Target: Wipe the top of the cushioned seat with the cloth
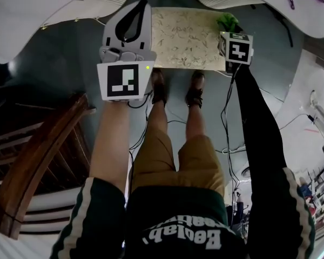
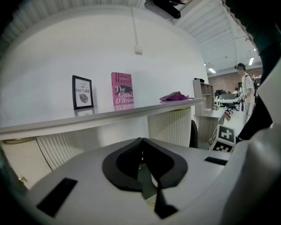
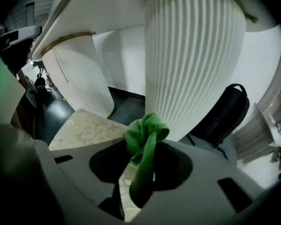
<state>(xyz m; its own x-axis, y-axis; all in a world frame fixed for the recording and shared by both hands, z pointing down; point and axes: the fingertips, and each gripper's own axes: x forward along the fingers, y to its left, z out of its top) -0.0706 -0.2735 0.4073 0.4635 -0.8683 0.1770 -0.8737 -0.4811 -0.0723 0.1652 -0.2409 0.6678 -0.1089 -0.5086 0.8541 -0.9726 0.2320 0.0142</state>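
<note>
The cushioned seat (image 1: 186, 36) is a pale rectangular pad with a leaf pattern, on the floor just beyond the person's shoes; its top (image 3: 86, 130) also shows below the right gripper. My right gripper (image 1: 229, 28) hangs over the seat's right end, shut on a bunched green cloth (image 3: 145, 137) that sticks up between its jaws; the cloth (image 1: 227, 21) peeks out past the marker cube. My left gripper (image 1: 130, 23) is raised over the seat's left end, jaws shut with nothing between them, pointing at the wall.
White ribbed counter pedestals (image 3: 192, 55) stand right behind the seat. A black backpack (image 3: 225, 111) leans on the floor at the right. A wooden chair back (image 1: 38, 161) is at the person's left. Cables (image 1: 227, 117) trail over the dark floor. A shelf (image 2: 98, 116) holds a pink book.
</note>
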